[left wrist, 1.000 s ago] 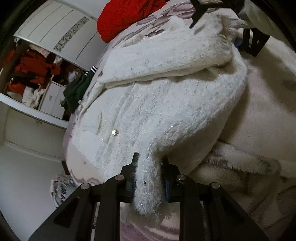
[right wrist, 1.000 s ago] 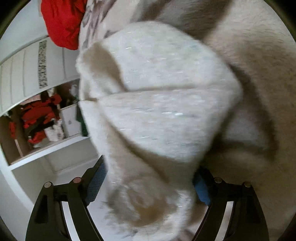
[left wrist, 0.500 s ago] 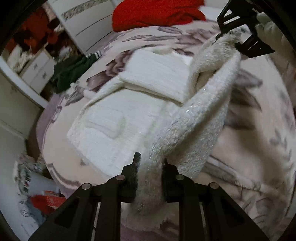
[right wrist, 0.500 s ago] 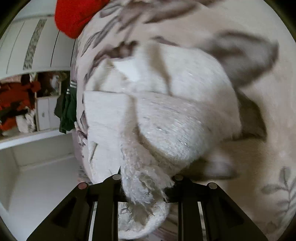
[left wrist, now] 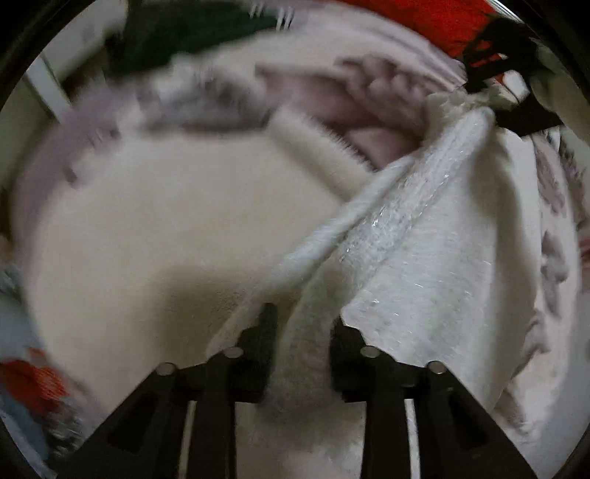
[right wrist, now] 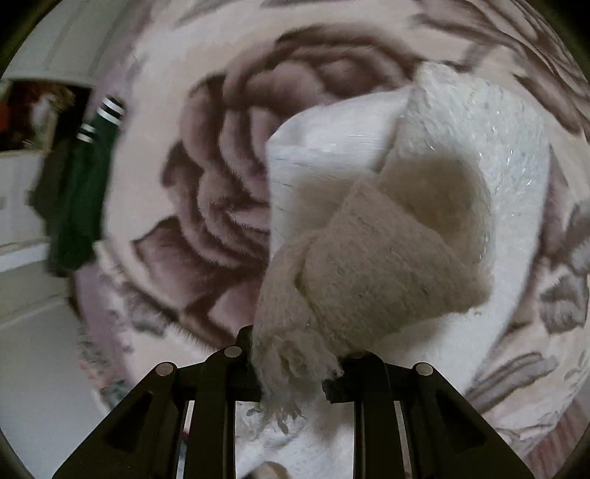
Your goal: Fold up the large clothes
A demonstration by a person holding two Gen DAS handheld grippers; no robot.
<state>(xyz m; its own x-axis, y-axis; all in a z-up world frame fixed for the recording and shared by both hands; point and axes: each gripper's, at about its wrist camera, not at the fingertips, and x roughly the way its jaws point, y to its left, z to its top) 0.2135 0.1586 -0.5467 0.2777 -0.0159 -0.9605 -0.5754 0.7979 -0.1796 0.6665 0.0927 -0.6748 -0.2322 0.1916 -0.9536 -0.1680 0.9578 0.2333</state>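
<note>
Both tools swung the white sweater (left wrist: 424, 235) across the floral blanket (right wrist: 221, 191), pinching it, jaws opening.

Bare blanket (right wrist: 206, 206) left of sweater (right wrist: 479, 154); green garment (right wrist: 73, 191) beyond

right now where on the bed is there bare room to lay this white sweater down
Bare floral blanket lies between the dark green garment at the bed's edge and the lifted white sweater. Crowded: under the sweater, and the far end by the red cloth.
</note>
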